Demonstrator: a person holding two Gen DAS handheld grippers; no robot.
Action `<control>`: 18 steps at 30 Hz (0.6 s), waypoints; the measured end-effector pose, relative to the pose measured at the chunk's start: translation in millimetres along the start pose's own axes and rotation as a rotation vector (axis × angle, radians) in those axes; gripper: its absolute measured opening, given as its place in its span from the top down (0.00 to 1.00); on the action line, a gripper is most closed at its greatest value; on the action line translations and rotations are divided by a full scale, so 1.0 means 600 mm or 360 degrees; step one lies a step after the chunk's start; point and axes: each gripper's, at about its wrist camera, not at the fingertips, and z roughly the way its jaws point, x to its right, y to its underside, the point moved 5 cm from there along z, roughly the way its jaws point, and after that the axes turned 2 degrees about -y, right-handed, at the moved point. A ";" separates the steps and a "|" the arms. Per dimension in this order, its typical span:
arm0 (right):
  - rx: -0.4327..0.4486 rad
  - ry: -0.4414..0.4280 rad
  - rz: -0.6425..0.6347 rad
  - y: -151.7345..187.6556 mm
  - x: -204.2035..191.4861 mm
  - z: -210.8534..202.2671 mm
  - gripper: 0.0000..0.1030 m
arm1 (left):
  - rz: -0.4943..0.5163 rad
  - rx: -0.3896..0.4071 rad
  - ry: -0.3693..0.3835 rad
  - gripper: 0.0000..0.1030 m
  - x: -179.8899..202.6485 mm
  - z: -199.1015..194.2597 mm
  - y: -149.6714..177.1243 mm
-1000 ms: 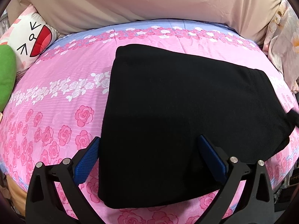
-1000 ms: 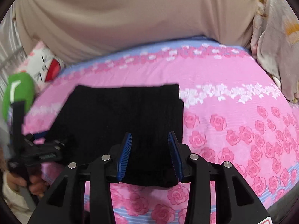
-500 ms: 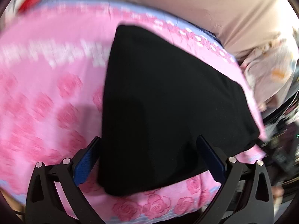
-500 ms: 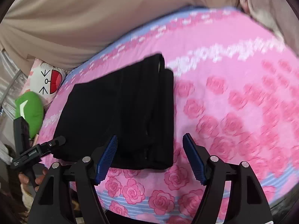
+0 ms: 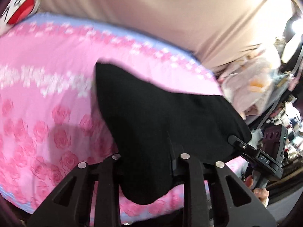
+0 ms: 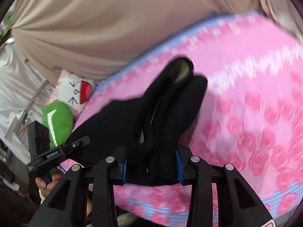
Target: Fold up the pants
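1. The black pants [image 5: 162, 117], folded into a thick bundle, are lying across the pink rose-print bedspread [image 5: 47, 87], with their near edge bunching up off it between the two grippers.
2. The left gripper [image 5: 147, 162] is clamping one end of the near edge; its fingers are pressing in on the fabric, which is covering the pads.
3. The right gripper [image 6: 151, 165] is pinching the other end, where the stacked layers [image 6: 178, 98] are showing; its blue pads [image 6: 177, 163] are squeezing the cloth from both sides.
4. Each gripper is showing in the other's view, with the person's fingers [image 6: 47, 184] wrapping its handle.
5. A white cartoon pillow [image 6: 75, 91] and a green plush [image 6: 57, 121] are sitting at the bed's far left, under a beige curtain [image 6: 113, 24].
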 end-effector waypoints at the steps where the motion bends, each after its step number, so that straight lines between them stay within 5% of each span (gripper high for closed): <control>1: 0.0036 -0.0007 -0.0037 -0.011 -0.017 -0.016 0.65 | 0.0034 0.0025 0.0009 0.78 0.010 -0.016 -0.008; 7: 0.0264 -0.0047 -0.0264 -0.089 -0.104 -0.098 0.64 | 0.0266 0.0240 0.0051 0.78 0.081 -0.103 -0.069; 18: 0.0658 -0.0111 -0.0595 -0.241 -0.221 -0.145 0.64 | 0.0594 0.0807 -0.0131 0.77 0.170 -0.214 -0.227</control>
